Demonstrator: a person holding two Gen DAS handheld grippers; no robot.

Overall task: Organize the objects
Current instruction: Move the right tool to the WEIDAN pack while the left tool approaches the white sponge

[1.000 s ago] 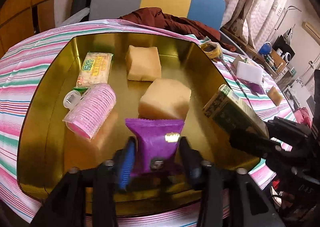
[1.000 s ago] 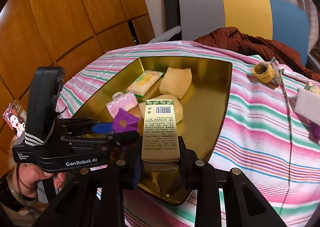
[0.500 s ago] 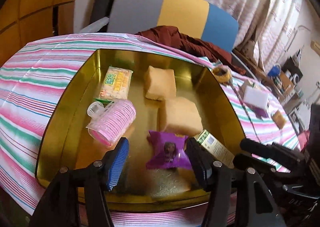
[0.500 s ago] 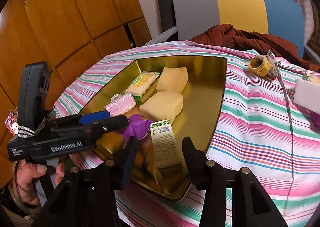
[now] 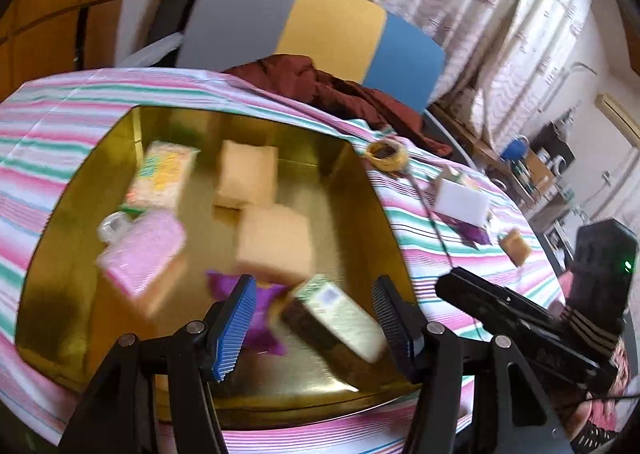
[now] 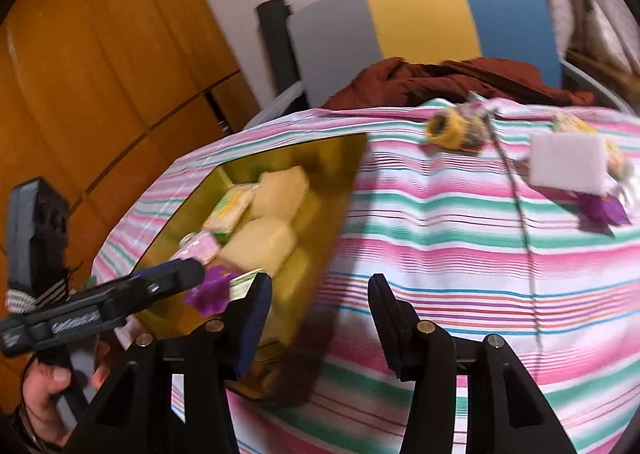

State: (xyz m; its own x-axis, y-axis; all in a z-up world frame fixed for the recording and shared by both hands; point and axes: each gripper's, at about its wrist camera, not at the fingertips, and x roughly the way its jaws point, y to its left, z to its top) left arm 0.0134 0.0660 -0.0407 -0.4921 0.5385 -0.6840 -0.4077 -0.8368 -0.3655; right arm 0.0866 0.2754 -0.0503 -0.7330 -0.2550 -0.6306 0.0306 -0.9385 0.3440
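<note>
A gold tray (image 5: 56,294) holds a yellow-green packet (image 5: 164,173), two pale sponge blocks (image 5: 248,173), a pink roll (image 5: 144,254), a purple packet (image 5: 262,310) and a green box (image 5: 336,318). My left gripper (image 5: 314,328) hovers open above the tray's near end, with the purple packet and green box lying loose below it. In the right wrist view my right gripper (image 6: 320,314) is over the striped tablecloth (image 6: 440,254), just right of the tray (image 6: 336,181). Its jaws are opening, with nothing between them.
On the cloth right of the tray lie a yellow tape roll (image 6: 456,129), a white foam block (image 6: 568,161) and another purple packet (image 6: 600,209). A dark red garment (image 5: 320,85) is draped at the table's far edge before a chair (image 5: 320,29). A hand (image 6: 44,386) holds the left gripper.
Both grippers have opened: the purple packet and the green box now lie in the tray. The left gripper has lifted and pulled back. The right gripper has swung right, off the tray.
</note>
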